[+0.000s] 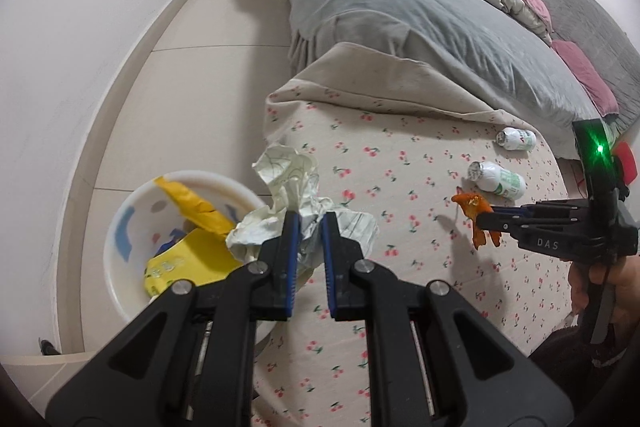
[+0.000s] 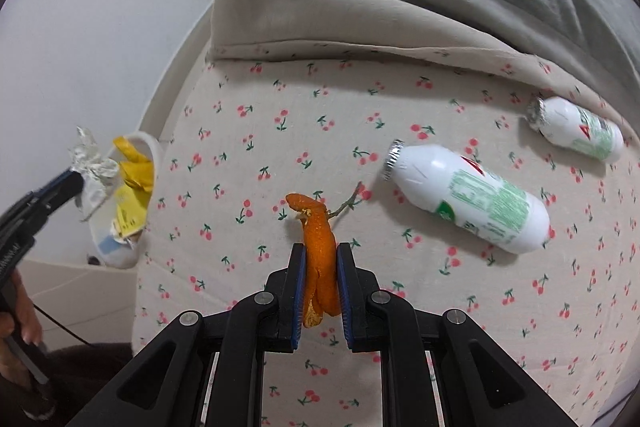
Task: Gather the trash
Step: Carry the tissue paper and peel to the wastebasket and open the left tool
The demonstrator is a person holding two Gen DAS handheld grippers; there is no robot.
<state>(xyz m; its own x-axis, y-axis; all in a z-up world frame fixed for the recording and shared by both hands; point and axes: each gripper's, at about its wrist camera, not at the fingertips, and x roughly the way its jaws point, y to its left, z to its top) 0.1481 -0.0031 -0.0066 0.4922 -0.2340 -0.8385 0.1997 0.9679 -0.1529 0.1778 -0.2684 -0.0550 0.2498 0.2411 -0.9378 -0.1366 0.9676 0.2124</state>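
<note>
Far left, on the floor beside the bed: white plastic bin [image 1: 120, 227], round, smooth-walled, w/ yellow wrappers [image 1: 192, 251] already inside. Left gripper [image 1: 310, 227] has its jaws clamped on a crumpled paper wad [image 1: 296, 203], thin, creased, pale w/ a faint green print. The wad hangs near the bin's rim, partly over the mattress edge, not clearly above the opening.

Risk: if let go from here, the light paper probably catches the rim or lands on the cherry-print sheet [image 1: 400, 187] instead of dropping in. Needs carrying further over the bin first.

Center: right gripper [image 2: 322, 259] has its jaws squeezed on an orange peel [image 2: 318, 247], a curled strip, waxy outside, pithy inside, held just above the sheet. A thin twig [image 2: 346, 203] lies next to it; can't tell if attached. Peel is soft and slick, so it could slide out during the carry to the bin, esp. as the grip is narrow.

Right: two white plastic bottles [image 2: 468, 195] and [image 2: 576, 129] w/ foil tops lie on their sides on the soft sheet, apart from each other. Round bodies, so a nudge would likely roll them.
</note>
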